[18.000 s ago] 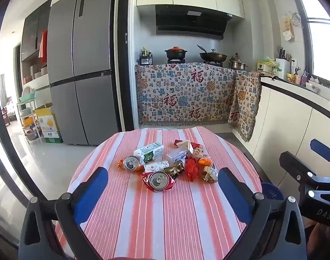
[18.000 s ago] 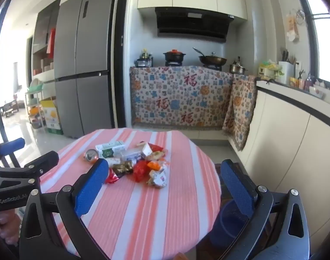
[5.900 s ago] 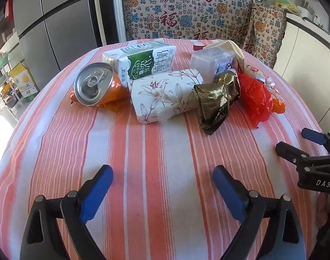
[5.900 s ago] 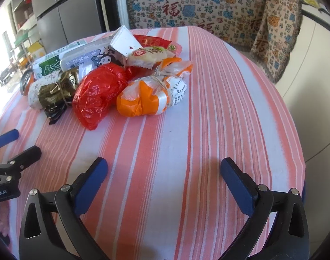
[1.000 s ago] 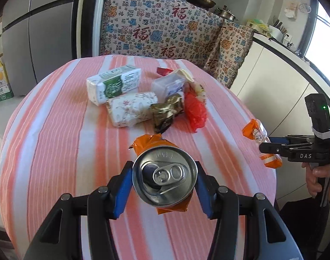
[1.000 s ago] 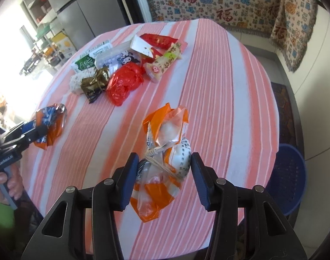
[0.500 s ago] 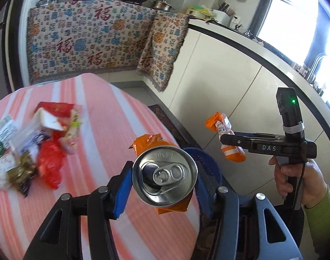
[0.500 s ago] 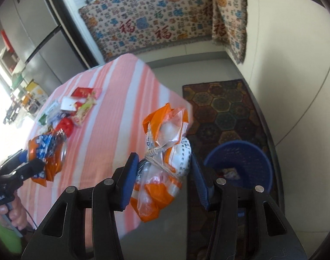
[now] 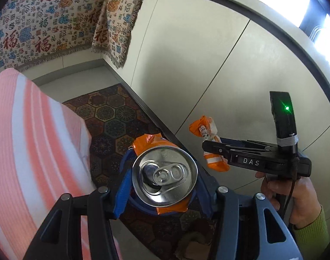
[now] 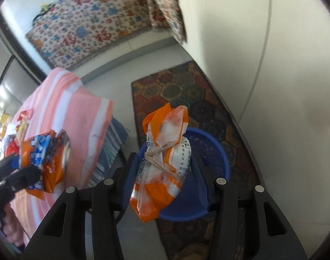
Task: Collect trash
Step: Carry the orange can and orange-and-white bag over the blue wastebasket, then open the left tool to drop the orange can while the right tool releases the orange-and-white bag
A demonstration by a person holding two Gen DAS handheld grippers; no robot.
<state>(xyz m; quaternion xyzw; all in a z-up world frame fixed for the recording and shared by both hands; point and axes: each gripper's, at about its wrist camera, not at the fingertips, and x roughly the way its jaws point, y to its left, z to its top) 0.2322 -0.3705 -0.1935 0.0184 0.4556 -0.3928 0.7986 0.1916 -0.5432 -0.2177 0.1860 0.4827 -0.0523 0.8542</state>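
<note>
Two grippers are in view, each clamping one piece of trash. The left gripper [image 9: 161,191] has its blue fingers [image 9: 121,191] pressed on either side of one orange can [image 9: 164,176], whose long axis runs along the fingers, silver top facing the camera. The right gripper [image 10: 163,173] pinches one tied orange-and-white bag [image 10: 162,164], standing upright, knot end toward 12 o'clock. Both items hang above one blue bin [image 10: 214,149] on the patterned rug [image 10: 184,93]. The striped table [image 9: 23,134] lies at 9 o'clock in the left wrist view.
</note>
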